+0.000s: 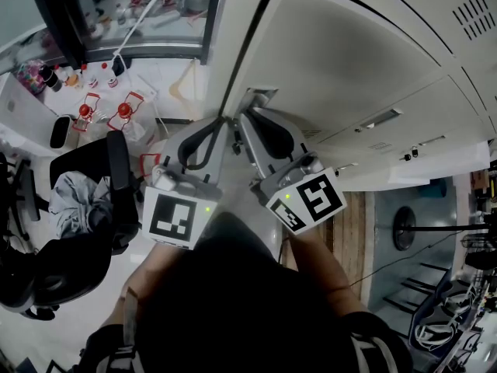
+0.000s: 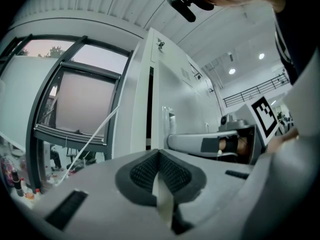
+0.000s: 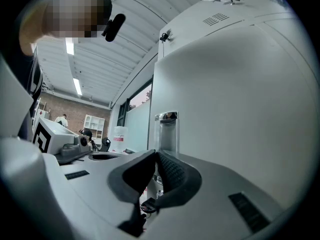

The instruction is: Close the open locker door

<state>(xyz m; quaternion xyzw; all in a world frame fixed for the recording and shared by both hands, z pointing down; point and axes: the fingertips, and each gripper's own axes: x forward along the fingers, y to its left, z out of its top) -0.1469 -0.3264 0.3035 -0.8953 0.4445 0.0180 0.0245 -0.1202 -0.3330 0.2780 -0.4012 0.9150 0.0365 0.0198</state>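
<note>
The pale grey locker door [image 1: 349,61] fills the upper right of the head view, with a metal handle [image 1: 256,99] at its left edge. In the left gripper view a narrow dark gap [image 2: 149,109] runs between the door [image 2: 175,94] and the locker's side panel. My left gripper [image 1: 223,123] is shut and empty, its tip just left of the handle. My right gripper [image 1: 247,116] is also shut and empty, its tip right under the handle [image 3: 167,131]. In the left gripper view the left gripper [image 2: 159,156] points at the door edge. The right gripper [image 3: 156,155] faces the door [image 3: 235,99].
A black office chair [image 1: 109,185] with a grey cloth on it stands close at the left. Small red-capped bottles [image 1: 85,113] lie beyond it, under a dark window frame [image 1: 132,49]. More locker doors [image 1: 435,130] extend to the right above a wooden floor strip [image 1: 351,231].
</note>
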